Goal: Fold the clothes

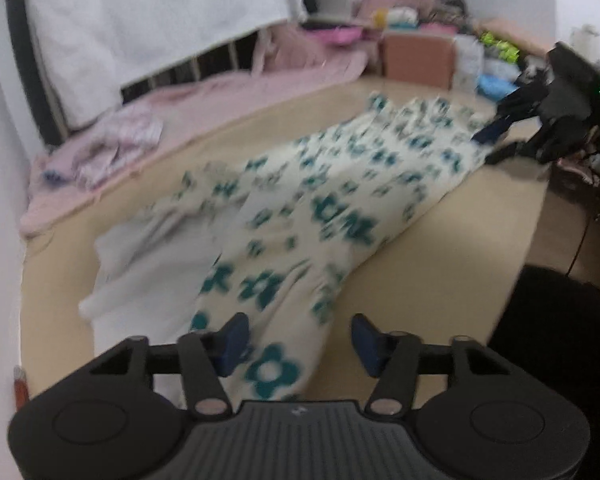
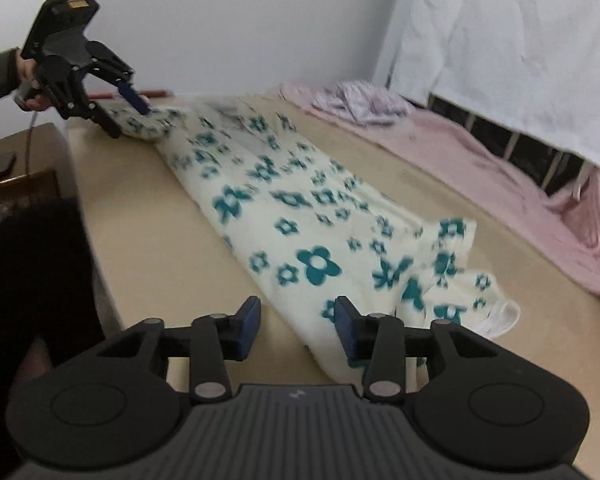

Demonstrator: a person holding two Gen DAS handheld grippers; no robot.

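From the left wrist, the left gripper (image 1: 298,338) has its jaws spread, pinching nothing; the flowered garment (image 1: 324,200) lies on the bed (image 1: 140,216) just under and ahead of it, one end passing loosely between the blue pads (image 1: 234,340). The cloth runs away from the gripper to the right gripper (image 1: 496,136) at its far end, where blur hides any contact.

From the right wrist, the right gripper (image 2: 296,326) is likewise spread and empty, the near end of the garment (image 2: 300,232) just ahead and to its right, one pad (image 2: 346,330) over the cloth's edge. At the far end the left gripper (image 2: 130,114) hangs at the cloth, held by a hand (image 2: 30,80).

This looks like a release after laying the garment flat lengthwise. Next comes picking fresh grip points, probably both ends or one long edge, for the following fold.
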